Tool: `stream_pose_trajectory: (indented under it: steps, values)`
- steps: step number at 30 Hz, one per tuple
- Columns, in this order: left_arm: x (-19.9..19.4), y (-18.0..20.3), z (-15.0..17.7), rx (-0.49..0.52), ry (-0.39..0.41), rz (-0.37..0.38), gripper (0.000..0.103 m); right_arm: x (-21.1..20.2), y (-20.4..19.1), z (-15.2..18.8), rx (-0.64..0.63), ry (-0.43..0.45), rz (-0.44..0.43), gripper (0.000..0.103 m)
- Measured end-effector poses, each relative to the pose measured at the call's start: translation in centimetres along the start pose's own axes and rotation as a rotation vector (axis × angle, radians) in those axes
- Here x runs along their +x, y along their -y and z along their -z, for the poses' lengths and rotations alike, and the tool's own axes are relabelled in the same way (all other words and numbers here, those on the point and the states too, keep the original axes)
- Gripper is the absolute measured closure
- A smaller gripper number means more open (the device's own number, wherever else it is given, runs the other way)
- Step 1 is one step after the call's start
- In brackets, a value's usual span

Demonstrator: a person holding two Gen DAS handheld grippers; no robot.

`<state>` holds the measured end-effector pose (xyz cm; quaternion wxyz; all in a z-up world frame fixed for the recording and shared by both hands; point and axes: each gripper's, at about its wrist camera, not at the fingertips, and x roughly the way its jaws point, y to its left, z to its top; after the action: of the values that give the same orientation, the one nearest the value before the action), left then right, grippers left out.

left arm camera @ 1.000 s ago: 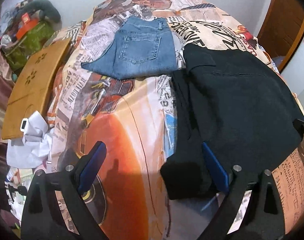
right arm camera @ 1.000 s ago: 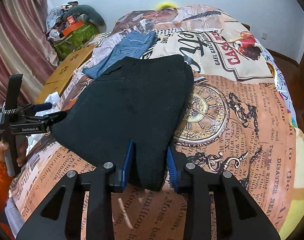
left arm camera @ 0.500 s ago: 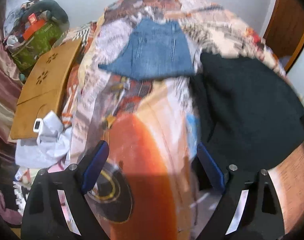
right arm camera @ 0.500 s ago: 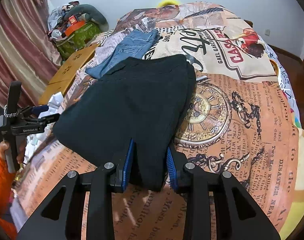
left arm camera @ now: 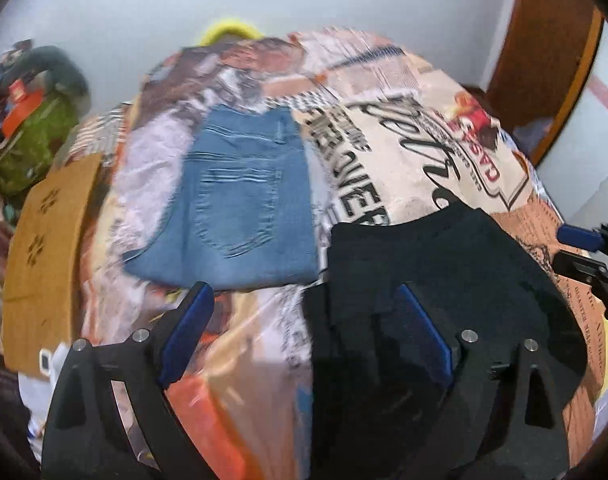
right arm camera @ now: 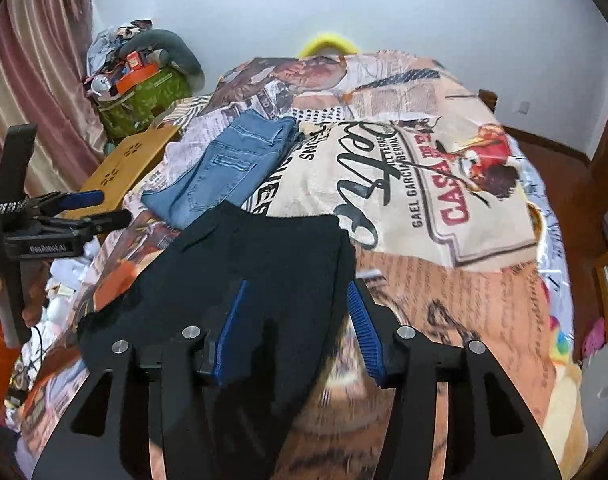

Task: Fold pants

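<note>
Black pants [right arm camera: 255, 276] lie folded on the bed's printed cover; they also show at the right of the left wrist view [left arm camera: 456, 280]. My right gripper [right arm camera: 295, 328] is open, its jaws wide apart over the near right corner of the black pants. My left gripper [left arm camera: 304, 328] is open and empty, above the black pants' left edge and the cover. It shows at the left of the right wrist view [right arm camera: 95, 208]. The right gripper [left arm camera: 584, 252] shows at the right edge of the left wrist view.
Folded blue jeans [left arm camera: 239, 200] lie beyond the black pants, also in the right wrist view [right arm camera: 231, 168]. A wooden board [left arm camera: 47, 240] and a green bag with clutter [right arm camera: 143, 92] are at the left. A wooden door frame [left arm camera: 552, 52] stands at the right.
My right gripper has let go of the black pants and opened wide. My left gripper has lifted and moved forward and right, toward the jeans and the pants' left edge.
</note>
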<state>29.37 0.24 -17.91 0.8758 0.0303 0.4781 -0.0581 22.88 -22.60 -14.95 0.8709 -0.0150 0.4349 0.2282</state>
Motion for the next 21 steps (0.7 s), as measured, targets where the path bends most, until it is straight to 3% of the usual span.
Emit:
stream_pose_trajectory:
  steps: [4,8,13,21]
  values:
    - [3.7,1.4,-0.9,0.028,-0.062,0.031,0.011,3.3,1.3,-1.0,0.028,-0.053,-0.020,0.056]
    - [6.8,2.5,-1.0,0.065,-0.111,0.012,0.026,6.3,2.4,-1.0,0.047,-0.124,-0.042,0.057]
    - [8.1,3.0,-0.1,0.099,-0.083,-0.010,0.026,7.7,2.7,0.0,0.038,-0.125,-0.073,0.077]
    - [8.0,3.1,0.0,0.101,-0.065,-0.024,0.026,7.7,2.8,0.4,0.045,-0.118,-0.044,0.080]
